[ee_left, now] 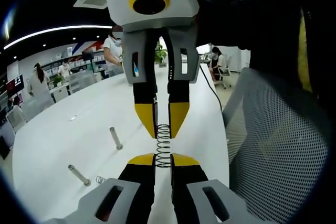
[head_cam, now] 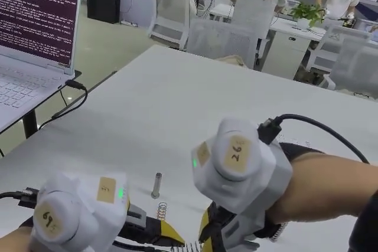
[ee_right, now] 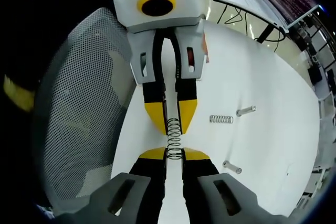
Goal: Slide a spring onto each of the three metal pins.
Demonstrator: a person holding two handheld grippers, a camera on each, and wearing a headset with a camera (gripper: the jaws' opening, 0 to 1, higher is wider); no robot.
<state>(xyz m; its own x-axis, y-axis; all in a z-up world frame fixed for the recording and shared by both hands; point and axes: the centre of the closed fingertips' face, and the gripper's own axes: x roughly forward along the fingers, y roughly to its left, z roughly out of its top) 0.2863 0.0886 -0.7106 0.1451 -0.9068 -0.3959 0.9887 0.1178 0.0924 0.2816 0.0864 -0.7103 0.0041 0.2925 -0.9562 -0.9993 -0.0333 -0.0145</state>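
1. Surface (head_cam: 177, 104): white, carries the pins + a loose spring. The work sits near its front edge.
2. Left gripper (ee_left: 163, 160) & right gripper (ee_right: 174, 154): nose to nose, each w/ jaws closed on one end of the same spring.
3. First pin (head_cam: 157, 185): stands upright & bare, just beyond the jaws, nearer the left gripper's side.
4. Second pin (ee_right: 231, 167): also bare, off to the side of the jaw line, nearer the right gripper. Can't place a third pin.
5. Held spring (ee_left: 164, 145): stretched between the two jaw pairs, clear of the surface. Its long axis runs along the line from one gripper to the other, i.e. roughly level, across the upright pins.
6. Loose spring (ee_right: 221, 119): lies flat just beside the first pin, not on it.
7. Key relation, my read: the held spring's axis is crosswise to the pin's. One gripper prob. has to let go, & the other must tip the free end down over a pin top.
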